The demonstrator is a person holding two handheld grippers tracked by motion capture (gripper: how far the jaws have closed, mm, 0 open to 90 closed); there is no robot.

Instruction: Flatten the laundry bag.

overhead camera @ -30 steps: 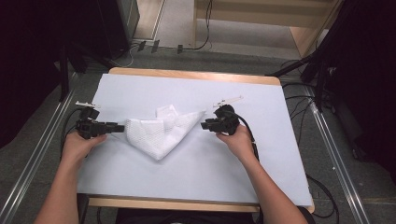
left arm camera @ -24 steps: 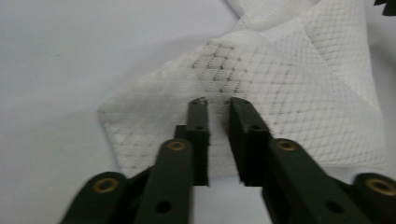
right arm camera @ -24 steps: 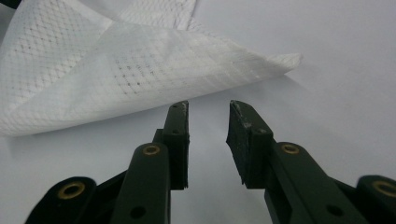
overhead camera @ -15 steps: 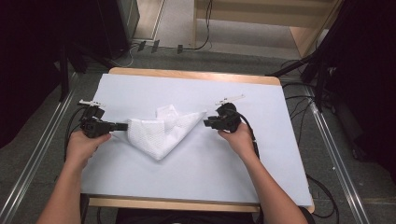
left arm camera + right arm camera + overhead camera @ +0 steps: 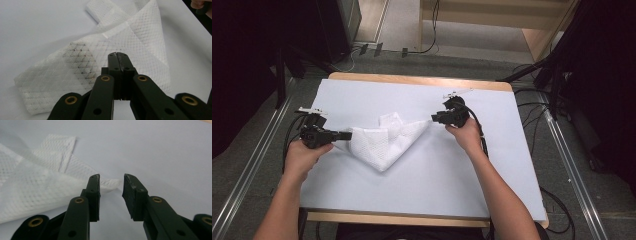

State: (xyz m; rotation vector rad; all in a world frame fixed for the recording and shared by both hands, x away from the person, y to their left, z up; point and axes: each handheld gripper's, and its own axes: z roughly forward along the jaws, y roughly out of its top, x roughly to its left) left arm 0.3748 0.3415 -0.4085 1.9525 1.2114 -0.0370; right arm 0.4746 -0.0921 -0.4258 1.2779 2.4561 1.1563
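Pinching the left corner of the white mesh cloth (image 5: 384, 142), which lies at the middle of the table (image 5: 492, 190), the left gripper (image 5: 117, 56) is closed tight. The right gripper (image 5: 111, 187) stands half open at the right corner, jaws just opening; it should close fully on the fabric before any lifting.

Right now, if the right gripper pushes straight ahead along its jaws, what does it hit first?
Likely the cloth: its corner tip lies just ahead of the open right gripper, toward one jaw. Beyond that is bare table. Depth is hard to judge.

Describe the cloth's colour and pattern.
White cloth with a fine diamond mesh weave, clearest in the left gripper view.
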